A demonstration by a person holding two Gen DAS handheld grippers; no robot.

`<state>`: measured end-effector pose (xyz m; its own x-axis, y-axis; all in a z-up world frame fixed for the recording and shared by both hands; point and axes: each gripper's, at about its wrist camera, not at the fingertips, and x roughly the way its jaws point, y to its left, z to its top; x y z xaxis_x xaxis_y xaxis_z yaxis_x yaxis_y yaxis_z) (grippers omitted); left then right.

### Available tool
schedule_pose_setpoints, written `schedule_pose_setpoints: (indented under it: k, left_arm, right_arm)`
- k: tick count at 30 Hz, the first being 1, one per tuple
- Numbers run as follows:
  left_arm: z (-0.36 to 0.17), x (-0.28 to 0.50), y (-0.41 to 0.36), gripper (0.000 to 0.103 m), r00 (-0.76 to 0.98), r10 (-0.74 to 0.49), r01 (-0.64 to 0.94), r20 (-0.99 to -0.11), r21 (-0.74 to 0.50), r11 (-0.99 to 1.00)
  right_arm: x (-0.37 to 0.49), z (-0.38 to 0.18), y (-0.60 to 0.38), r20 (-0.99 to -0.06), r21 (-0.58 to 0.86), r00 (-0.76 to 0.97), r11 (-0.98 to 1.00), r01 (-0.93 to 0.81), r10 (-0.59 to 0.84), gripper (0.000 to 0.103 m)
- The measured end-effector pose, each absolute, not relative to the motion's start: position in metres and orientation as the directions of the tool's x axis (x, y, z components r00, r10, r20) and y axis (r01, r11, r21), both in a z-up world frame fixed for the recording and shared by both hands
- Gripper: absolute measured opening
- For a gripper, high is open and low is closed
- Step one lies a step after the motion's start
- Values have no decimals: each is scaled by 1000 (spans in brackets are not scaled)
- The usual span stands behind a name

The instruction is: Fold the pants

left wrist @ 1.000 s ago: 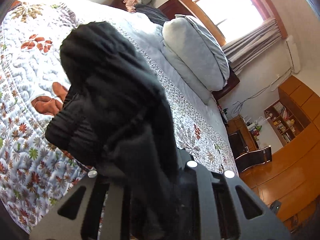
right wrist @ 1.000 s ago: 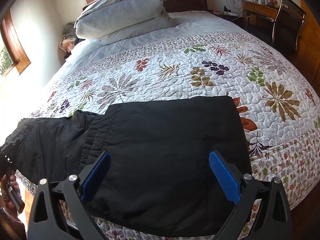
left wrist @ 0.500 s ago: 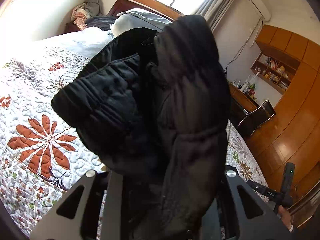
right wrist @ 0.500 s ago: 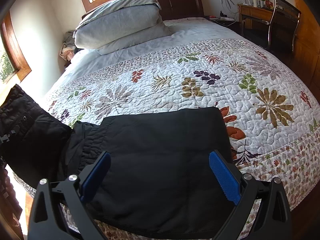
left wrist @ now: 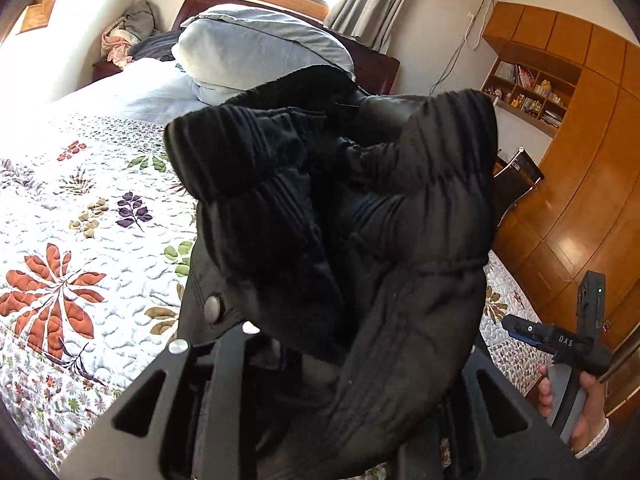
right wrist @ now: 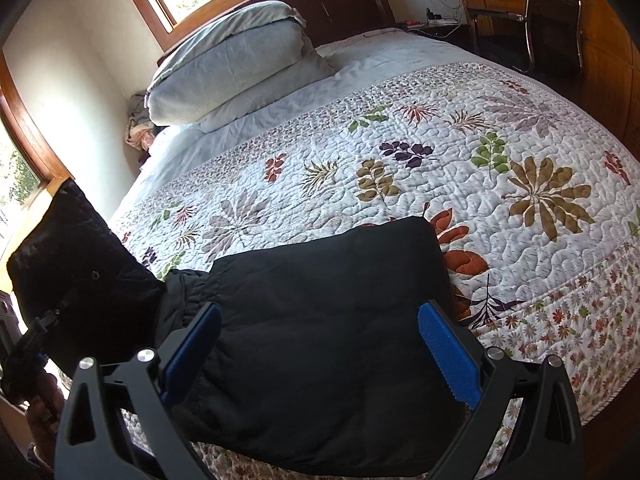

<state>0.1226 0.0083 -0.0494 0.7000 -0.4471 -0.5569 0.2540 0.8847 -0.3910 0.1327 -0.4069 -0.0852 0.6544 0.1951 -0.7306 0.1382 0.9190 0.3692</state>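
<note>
Your left gripper (left wrist: 304, 364) pinches the black pants' (right wrist: 320, 344) waistband end, lifted off the quilt (right wrist: 460, 184), its jaws easing apart with cloth between them. Your right gripper (right wrist: 320, 356) stands wide, empty, above the folded part lying at the bed's near edge. Pillows (right wrist: 232, 68) sit beyond.
</note>
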Motion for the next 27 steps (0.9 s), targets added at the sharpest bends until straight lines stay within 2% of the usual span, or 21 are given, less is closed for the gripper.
schedule_pose_setpoints:
  k: [14,19,22,23,24,26,27]
  left_arm:
    - [-83,134,-58,27,601,-478,378,-640,-299,876]
    - [-104,135,-79,27,568,-464,413,-680,-252,875]
    - [-114,129,-92,31,559,-436,440,-705,-194,877]
    - [-117,123,-94,37,559,-426,447,-711,-174,878]
    - [-118,122,-97,50,554,-413,453,-723,-155,878]
    - [-116,119,-99,81,528,-423,468,-736,-163,868]
    - [-113,117,-98,85,530,-421,469,-736,-159,869]
  right_arm:
    - [152,-75,-386,-694,475,633,879,43,344,100]
    - [158,-75,-374,-691,490,615,871,15,379,100]
    - [164,-75,-367,-691,501,598,866,-9,406,100]
    - [165,-75,-364,-692,504,591,863,-14,414,100]
    - [166,-75,-361,-692,509,585,861,-19,423,100]
    - [169,-76,-358,-691,524,574,852,-22,440,100]
    - [170,-77,-356,-688,535,568,844,-22,451,100]
